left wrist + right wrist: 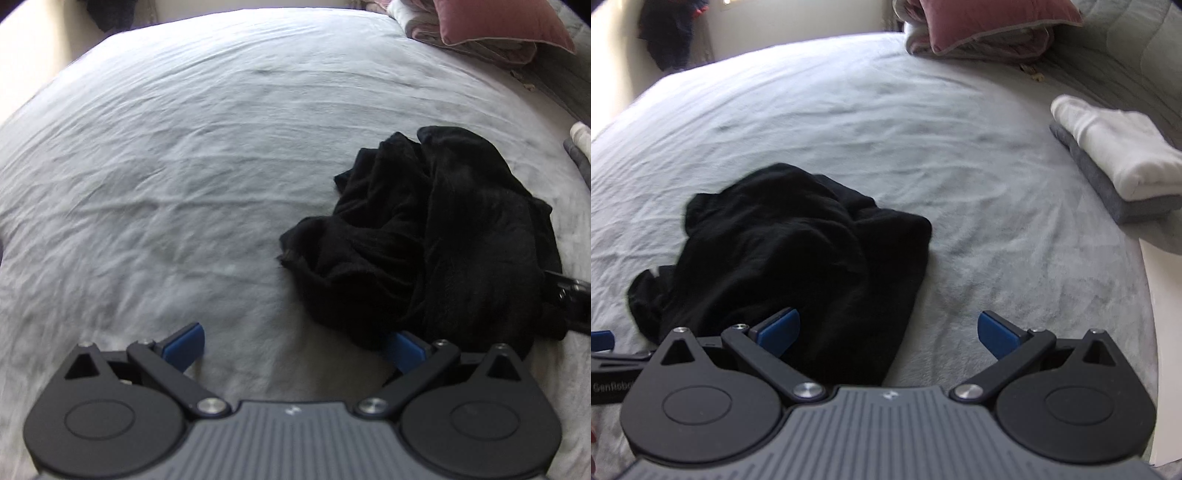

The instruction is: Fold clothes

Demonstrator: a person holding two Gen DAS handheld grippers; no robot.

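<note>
Two grippers face your crumpled black garment [436, 236] on the bed. From the left wrist, your left gripper [293, 349] is spread wide with nothing between its blue pads; the garment lies ahead and right, its near edge draped over the right pad [406, 350]. Pale wrinkled sheet [184, 166] fills the view, a pink pillow [498, 22] beyond.

From the right wrist, your right gripper [888, 332] gapes empty too; the garment [783, 251] sits ahead-left, against the left pad [777, 330]. Folded white and grey clothes [1119, 158] are stacked at right.
</note>
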